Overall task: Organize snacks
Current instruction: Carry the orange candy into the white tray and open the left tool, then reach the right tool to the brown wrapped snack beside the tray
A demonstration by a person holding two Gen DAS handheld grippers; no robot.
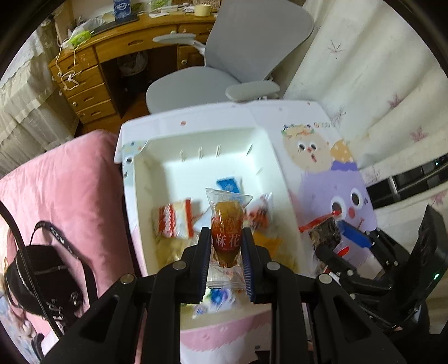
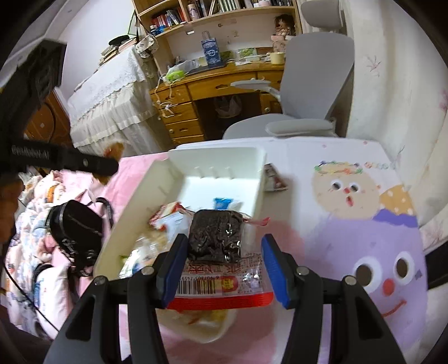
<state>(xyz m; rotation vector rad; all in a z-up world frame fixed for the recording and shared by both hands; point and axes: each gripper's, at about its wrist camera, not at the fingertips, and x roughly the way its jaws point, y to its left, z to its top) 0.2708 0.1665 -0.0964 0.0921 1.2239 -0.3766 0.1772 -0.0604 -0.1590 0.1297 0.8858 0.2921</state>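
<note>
The left claw [image 1: 226, 246] clenches a mahua twist packet [image 1: 227, 224] above the white bin [image 1: 196, 145]. The right claw [image 2: 224, 263] stands spread around a dark seaweed snack packet [image 2: 215, 238]; whether it grips is unclear. That packet could slip outside the bin's rim.

wooden desk [image 2: 224, 86], grey chair [image 2: 313, 92], bookshelf [image 2: 212, 11]

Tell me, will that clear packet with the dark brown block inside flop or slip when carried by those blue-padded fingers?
The clear packet with the dark brown block probably stays fairly stiff in the middle, since the block looks solid. Its thin red-edged film may flop and crinkle. The glossy wrapper could slip, as the right gripper stands wide around it, with a gap at one pad.
</note>
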